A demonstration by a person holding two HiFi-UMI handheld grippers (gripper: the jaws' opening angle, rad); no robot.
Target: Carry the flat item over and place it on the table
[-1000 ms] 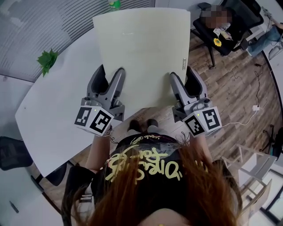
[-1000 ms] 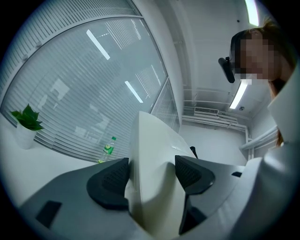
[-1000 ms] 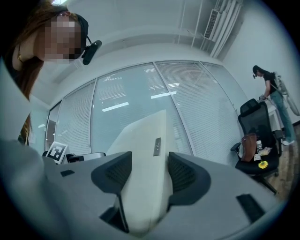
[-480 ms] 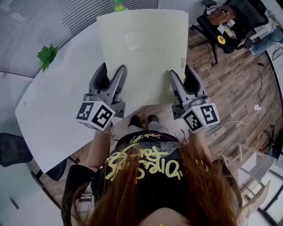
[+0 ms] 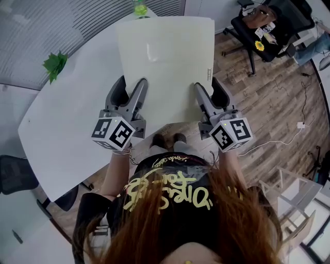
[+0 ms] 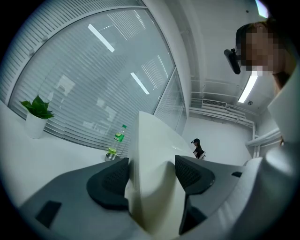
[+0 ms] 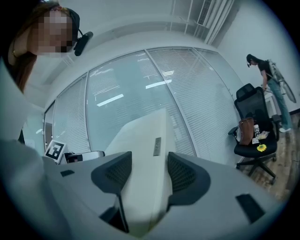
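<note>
A large cream flat panel (image 5: 165, 62) is held level above the white table (image 5: 67, 118), reaching out over the table's right edge. Its near edge sits between the jaws of both grippers. My left gripper (image 5: 127, 88) is shut on the panel's near left part; the panel (image 6: 150, 164) fills the gap between its dark pads. At the near right, my right gripper (image 5: 209, 88) is shut on the panel (image 7: 145, 168) too. A small grey label (image 5: 208, 73) shows near the panel's right edge.
A green potted plant (image 5: 54, 65) stands on the table at the left, and a green bottle (image 5: 139, 7) at its far edge. An office chair with a bag (image 5: 260, 26) stands on the wood floor at the right. My feet (image 5: 166, 139) show below the panel.
Both grippers have carried the panel forward, further over the table. The grip on it has not changed.
</note>
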